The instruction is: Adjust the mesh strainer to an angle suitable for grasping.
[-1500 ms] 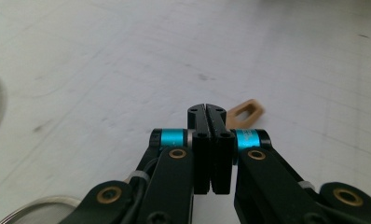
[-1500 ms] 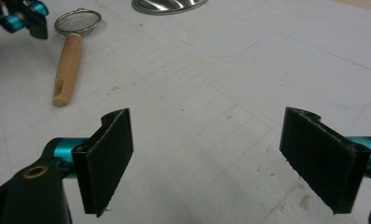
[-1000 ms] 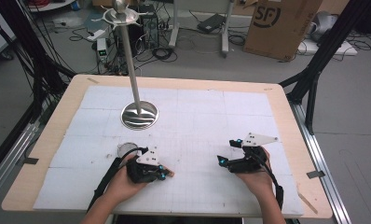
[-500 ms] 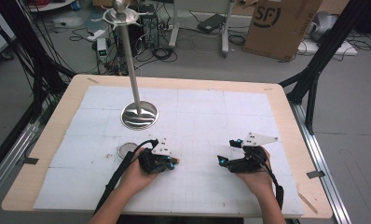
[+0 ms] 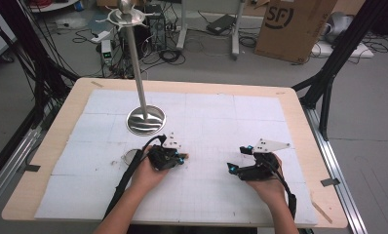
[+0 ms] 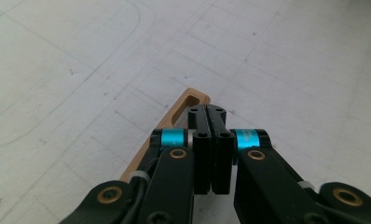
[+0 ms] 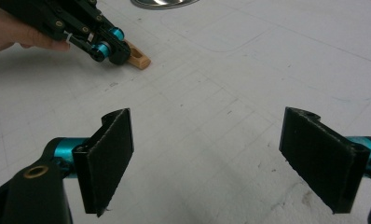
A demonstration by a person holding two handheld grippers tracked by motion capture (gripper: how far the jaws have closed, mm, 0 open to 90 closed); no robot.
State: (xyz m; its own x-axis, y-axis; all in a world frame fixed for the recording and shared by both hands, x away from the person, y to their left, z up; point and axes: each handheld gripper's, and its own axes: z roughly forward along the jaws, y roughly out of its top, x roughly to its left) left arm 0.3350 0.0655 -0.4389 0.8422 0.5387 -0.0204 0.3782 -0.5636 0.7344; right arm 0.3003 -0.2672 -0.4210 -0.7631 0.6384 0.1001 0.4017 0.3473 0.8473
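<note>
A small slotted wooden piece [image 6: 186, 105] lies on the white grid mat [image 5: 216, 122] under and just left of my left gripper's [image 6: 207, 109] tips. The jaws are pressed flat together, and I cannot tell whether they pinch the piece or only rest on it. From the high view the left gripper [image 5: 182, 157] sits at the front middle of the mat. The right gripper view looks across at the wooden piece [image 7: 138, 58]. My right gripper [image 7: 211, 158] stands open over bare mat with nothing between its pads. It is to the right of the left one in the high view [image 5: 237, 158].
A metal stand with a round base [image 5: 145, 119] and a tall pole rises at the back left of the mat. A small flat round disc [image 5: 130, 157] lies left of my left hand. A cardboard box [image 5: 294, 24] and cables sit on the floor beyond the table.
My left gripper has slid to the right, away from the small disc, and the wooden piece has stayed at its tip. The right gripper has not moved.
</note>
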